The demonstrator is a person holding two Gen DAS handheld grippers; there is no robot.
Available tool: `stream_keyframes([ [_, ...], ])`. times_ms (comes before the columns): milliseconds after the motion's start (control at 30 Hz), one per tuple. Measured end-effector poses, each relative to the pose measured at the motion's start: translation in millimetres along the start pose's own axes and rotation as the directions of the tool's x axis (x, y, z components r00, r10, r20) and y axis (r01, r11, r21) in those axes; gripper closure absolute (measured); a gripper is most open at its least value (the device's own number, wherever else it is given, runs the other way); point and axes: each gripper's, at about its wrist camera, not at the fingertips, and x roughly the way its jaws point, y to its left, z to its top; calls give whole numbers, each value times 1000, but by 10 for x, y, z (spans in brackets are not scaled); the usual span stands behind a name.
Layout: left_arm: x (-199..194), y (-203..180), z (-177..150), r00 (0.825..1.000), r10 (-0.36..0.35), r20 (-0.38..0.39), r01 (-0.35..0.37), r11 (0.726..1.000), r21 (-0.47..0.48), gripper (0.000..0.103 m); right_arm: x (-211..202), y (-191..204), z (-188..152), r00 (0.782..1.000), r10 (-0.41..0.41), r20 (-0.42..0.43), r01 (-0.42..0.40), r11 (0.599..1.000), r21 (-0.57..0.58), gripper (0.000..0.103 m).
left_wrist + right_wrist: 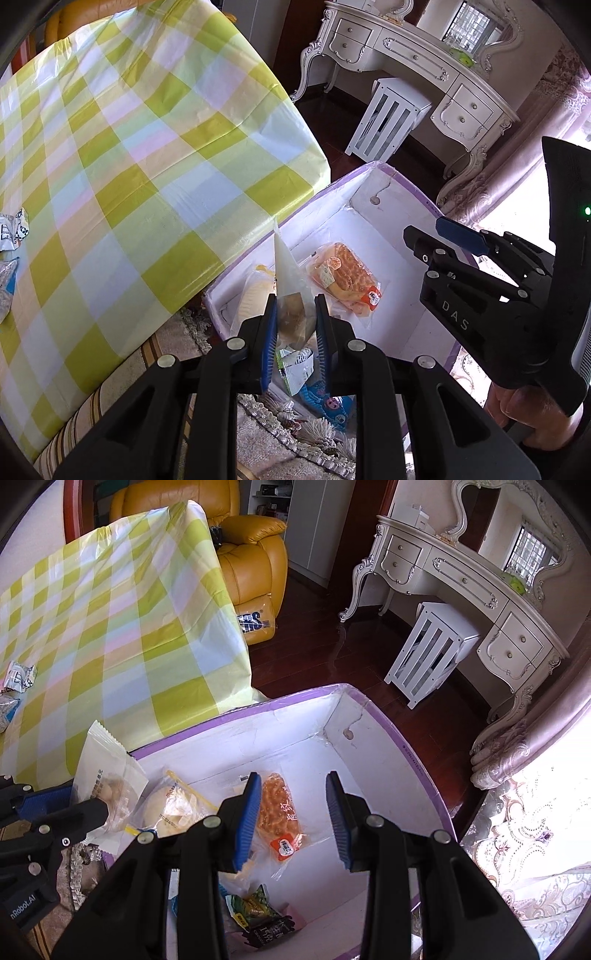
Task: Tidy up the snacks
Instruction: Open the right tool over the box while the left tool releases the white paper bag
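1. The left gripper (295, 332), low centre of its own view, is clenched on a clear snack packet (290, 291) — the packet stands upright above the box's near-left corner.
2. The right gripper (291, 816) hangs with jaws apart, nothing between them, over the white box (388, 775).
3. Inside the box lies a wrapped bread (277, 808) — mid-frame.
4. The checked tablecloth (129, 166) fills the upper left, with more packets (13, 229) at its left edge.
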Motion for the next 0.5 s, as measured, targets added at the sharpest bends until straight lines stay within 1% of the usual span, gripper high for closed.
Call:
stream_keyframes([
  [67,-5,16,-1,1000,-3,0,3,1000,-8,82,-12,0,6,1000,-15,8,15,1000,-2,66],
  [100,-6,20,-1,1000,-2,0,2,1000,-10,79,-19,-1,10,1000,-20,12,20,1000,-2,64],
  [133,-13,18,-2,1000,0,2,0,1000,-10,70,-25,-5,13,1000,-24,13,24,1000,-1,59],
  [167,-24,21,-6,1000,3,7,-2,1000,-10,65,-32,-8,15,999,-28,16,28,1000,1,57],
  [200,-39,18,-6,1000,4,14,-4,1000,-9,57,-38,-5,17,999,-32,19,32,999,0,56],
  [233,-58,14,-6,1000,5,21,-5,1000,-6,53,-45,-1,19,999,-37,22,37,999,-2,54],
  [333,-90,0,-7,999,13,35,-13,1000,0,44,-65,8,29,999,-45,27,45,999,-6,51],
  [467,-144,16,-3,998,33,58,-33,999,-1,38,-99,7,40,998,-46,38,47,999,-2,47],
  [500,-162,20,-1,997,44,67,-44,999,0,34,-111,10,43,998,-48,41,48,999,-4,45],
])
